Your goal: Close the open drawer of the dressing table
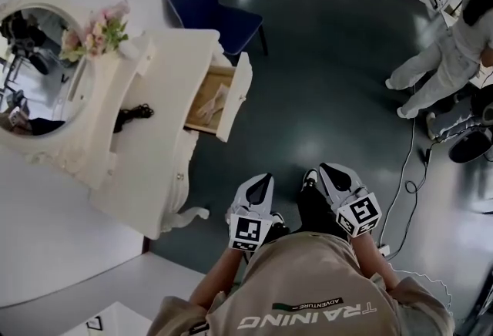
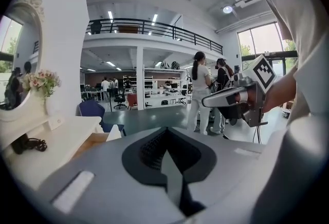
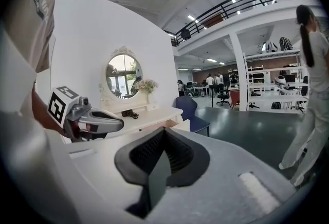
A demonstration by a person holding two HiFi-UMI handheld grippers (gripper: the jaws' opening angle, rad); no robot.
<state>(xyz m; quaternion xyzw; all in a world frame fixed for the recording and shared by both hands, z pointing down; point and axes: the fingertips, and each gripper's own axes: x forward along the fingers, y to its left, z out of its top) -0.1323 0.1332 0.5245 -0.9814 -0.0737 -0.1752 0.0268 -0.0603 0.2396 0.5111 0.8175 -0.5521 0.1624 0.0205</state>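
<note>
step: approach is being set up | drawer (image 1: pixel 233 98) is sitting pulled out of counter (image 1: pixel 158 142), well apart from both | left gripper (image 1: pixel 264 179), right gripper (image 1: pixel 325 171) are being held pinched together, empty | next: drawer front to be reached, pushed in squarely

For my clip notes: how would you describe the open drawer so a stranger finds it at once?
Find the white dressing table with the oval mirror. On its front, at the end nearest the blue chair, the drawer is pulled out, its wooden inside showing.
</note>
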